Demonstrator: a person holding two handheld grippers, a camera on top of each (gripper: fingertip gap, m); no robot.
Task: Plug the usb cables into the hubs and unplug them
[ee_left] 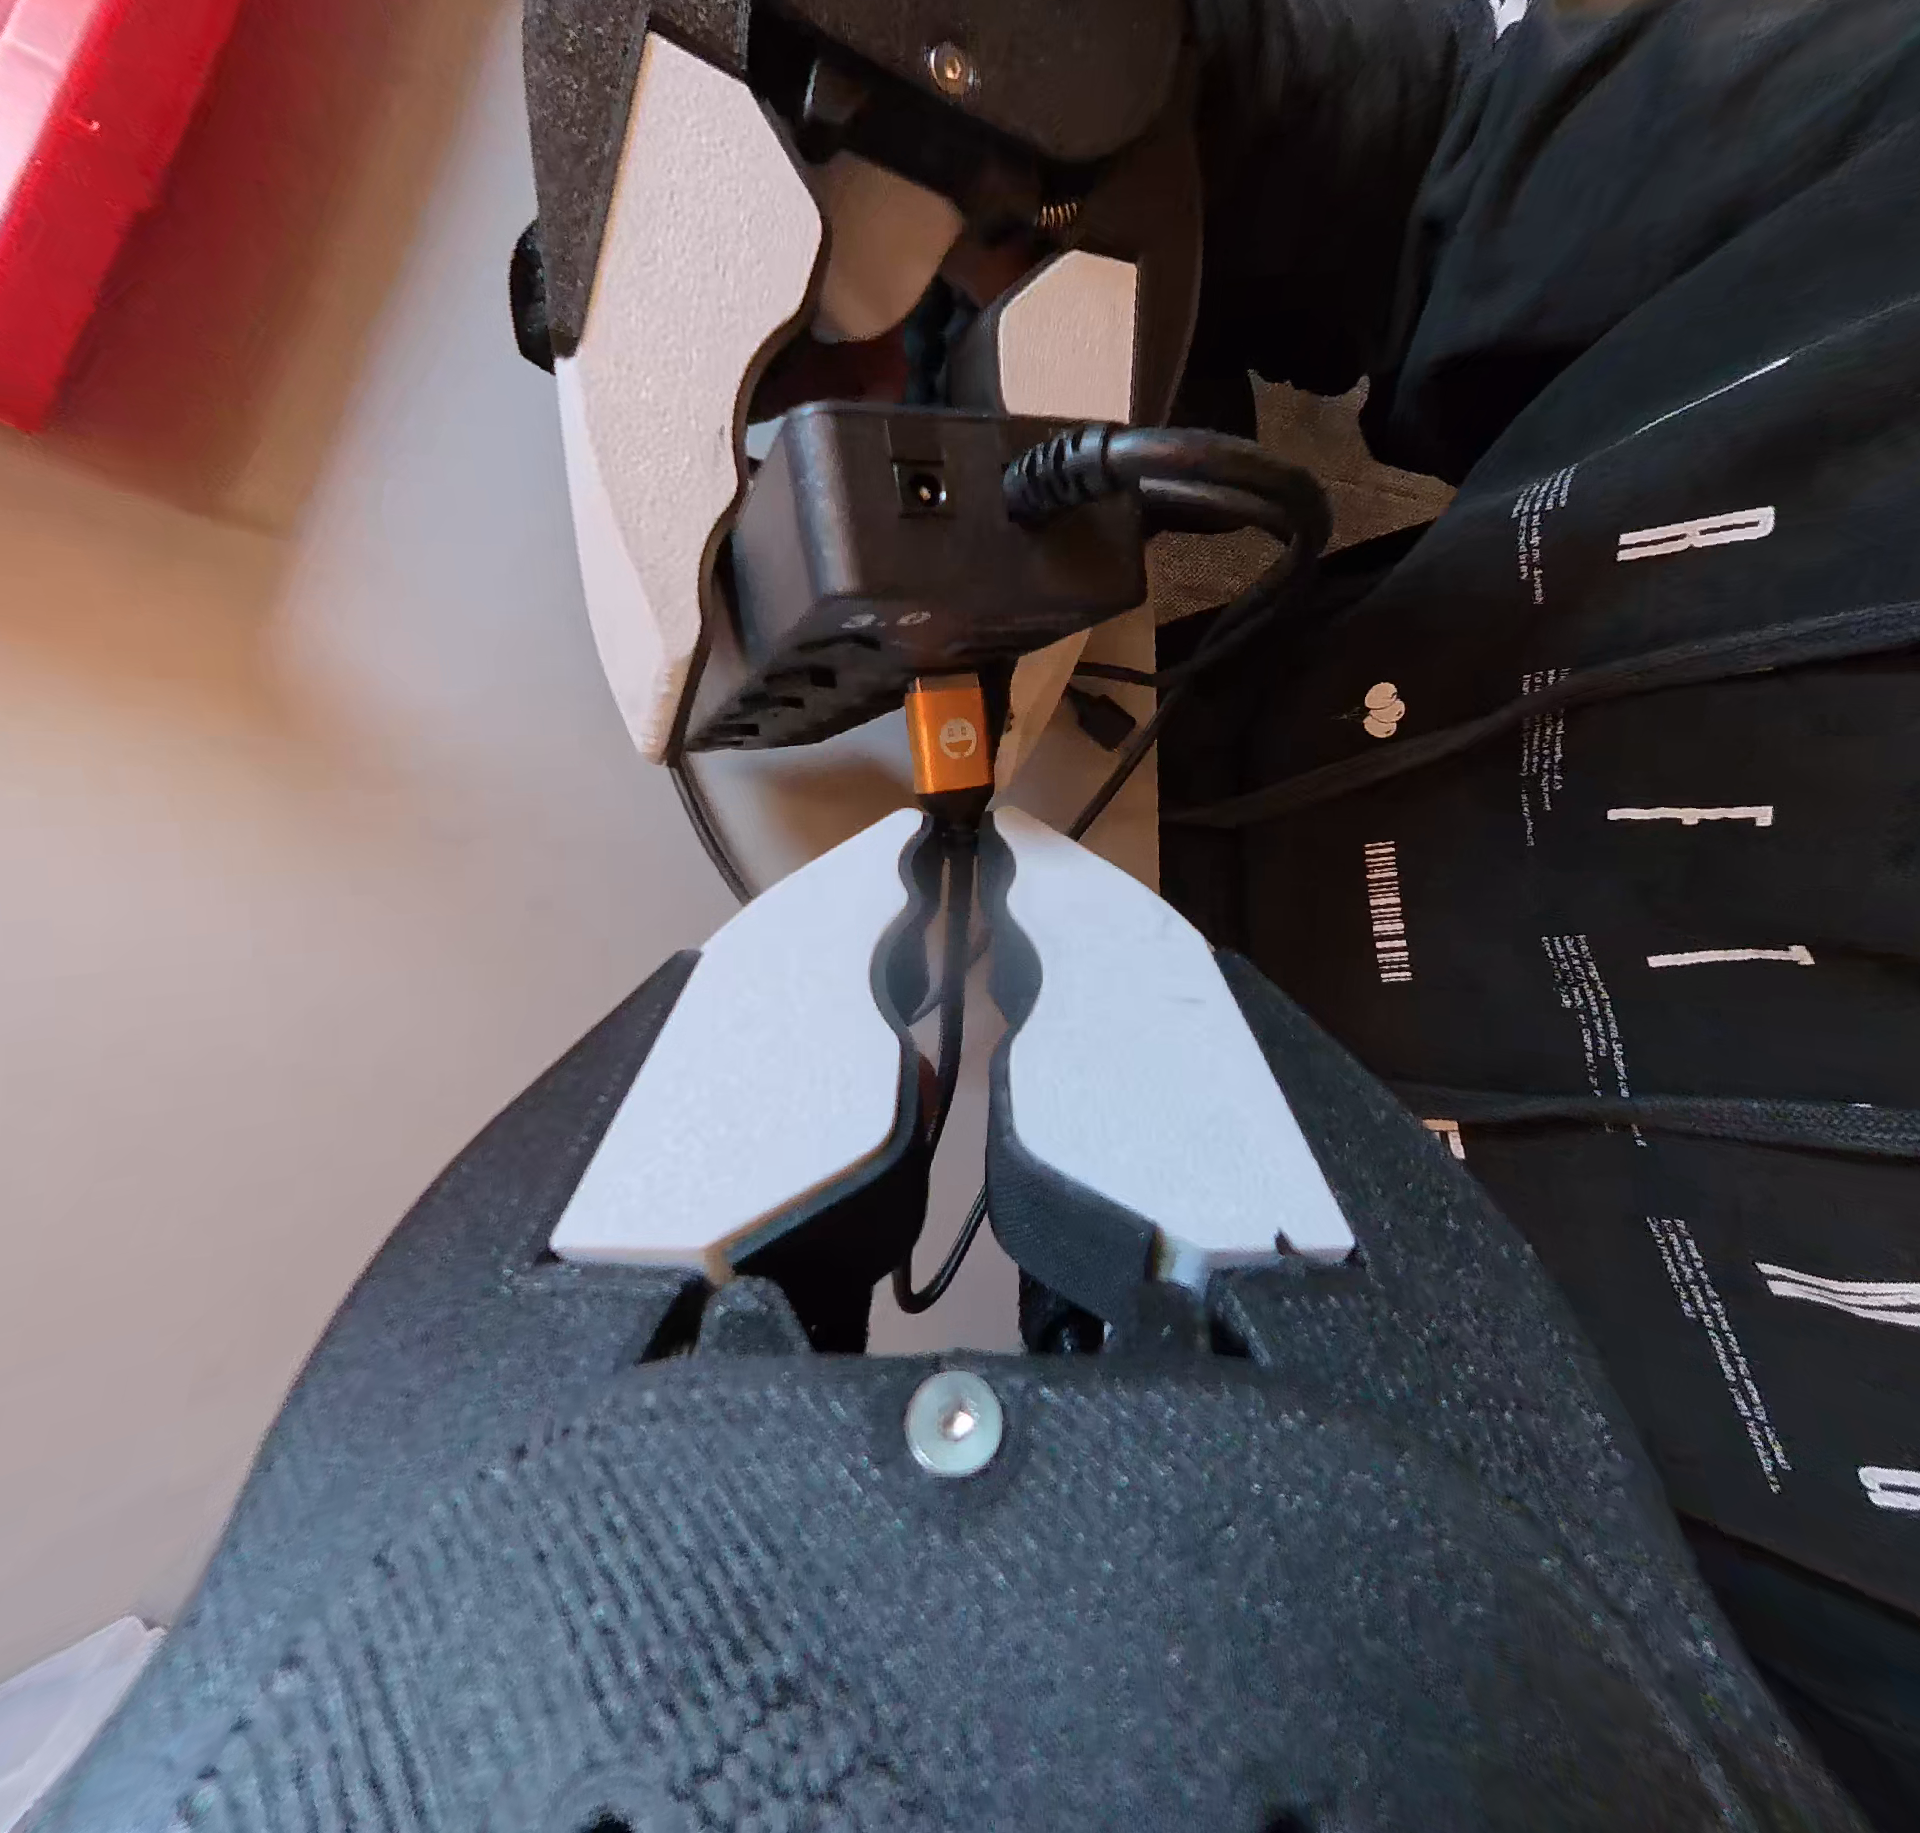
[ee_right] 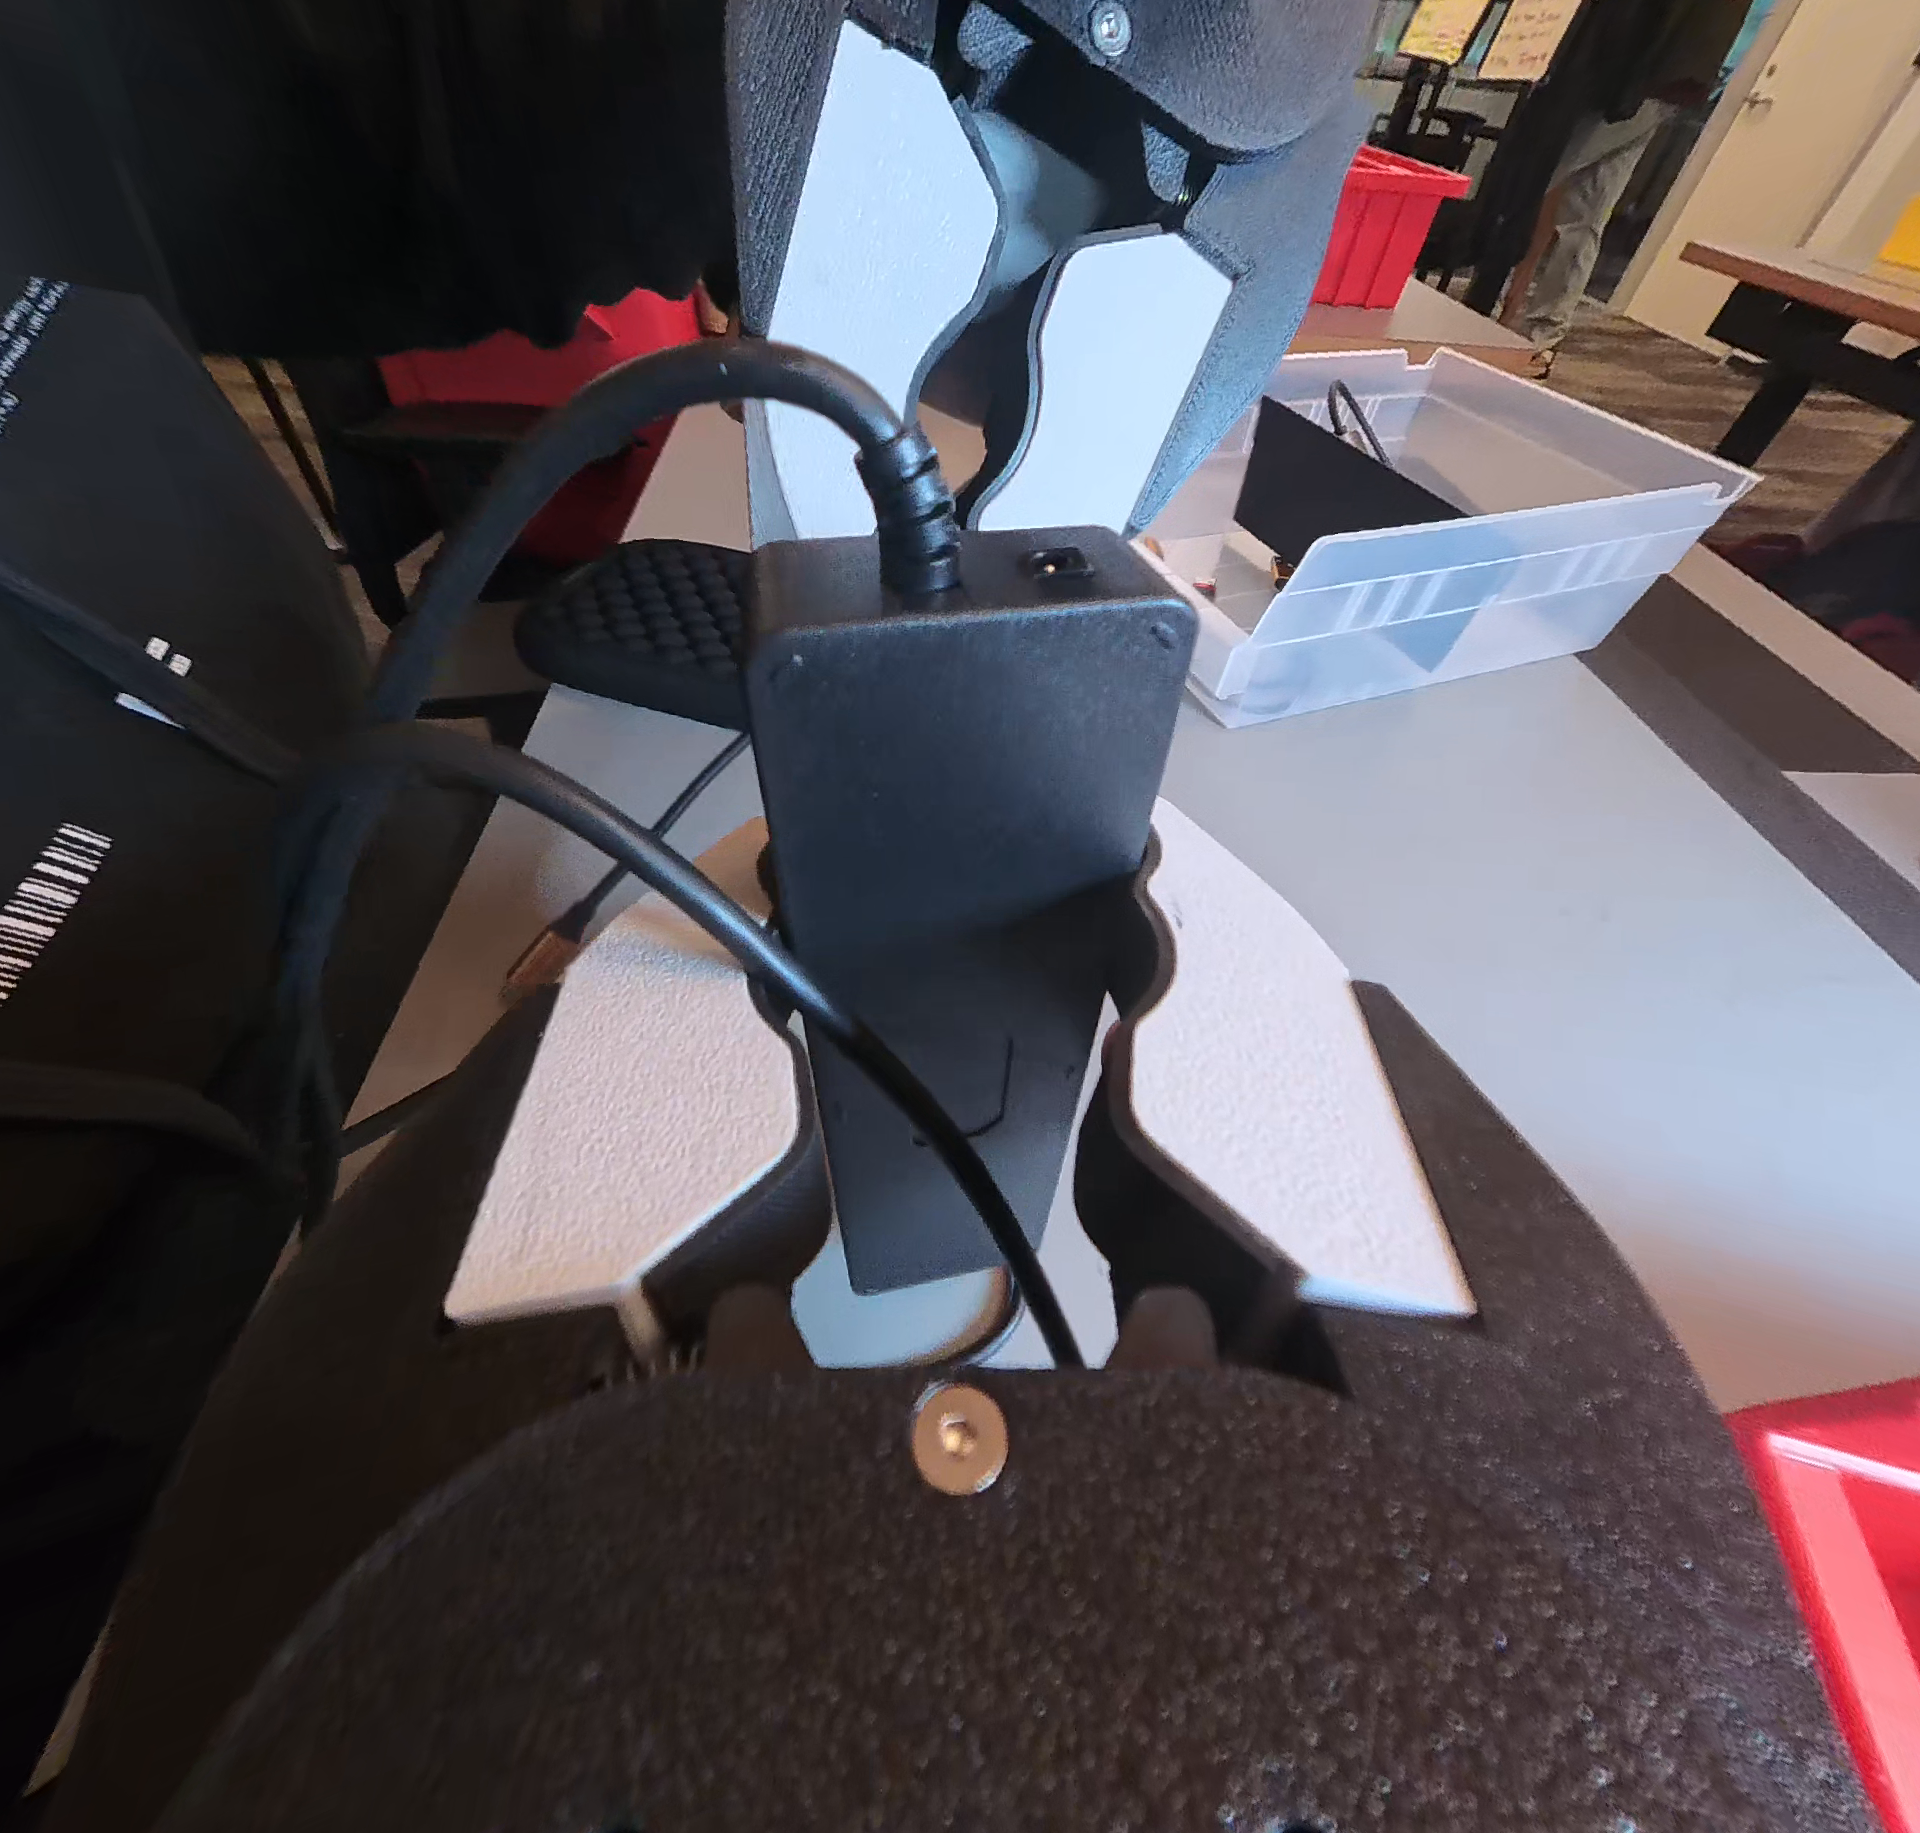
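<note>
Nearest the left wrist camera, the left gripper (ee_left: 951, 833) has its 2 white fingers (ee_left: 790, 1045) pinched together on a thin black usb cable (ee_left: 948, 1087), just behind its orange plug (ee_left: 943, 744). The plug's tip sits in a port on the underside of the black hub (ee_left: 914, 557); whether it is fully seated cannot be told.

In the right wrist view the right gripper (ee_right: 961, 910) is clamped on that same hub (ee_right: 961, 734), holding it lifted above the grey table (ee_right: 1455, 900), with the hub's own thick black cord (ee_right: 644, 412) arching off its far end. A 2nd orange plug (ee_right: 540, 957) lies loose on the table just past the fingers.

As a judgement, 1 plug-in is at or near completion; unplugging it, and handling the loose cable, appear left to do.

Farther out, a clear plastic bin (ee_right: 1507, 557) stands on the table, holding a black box and some small items too blurred to name. Beyond it a red bin (ee_right: 1382, 225) sits at the table's far edge; its contents are hidden.
</note>
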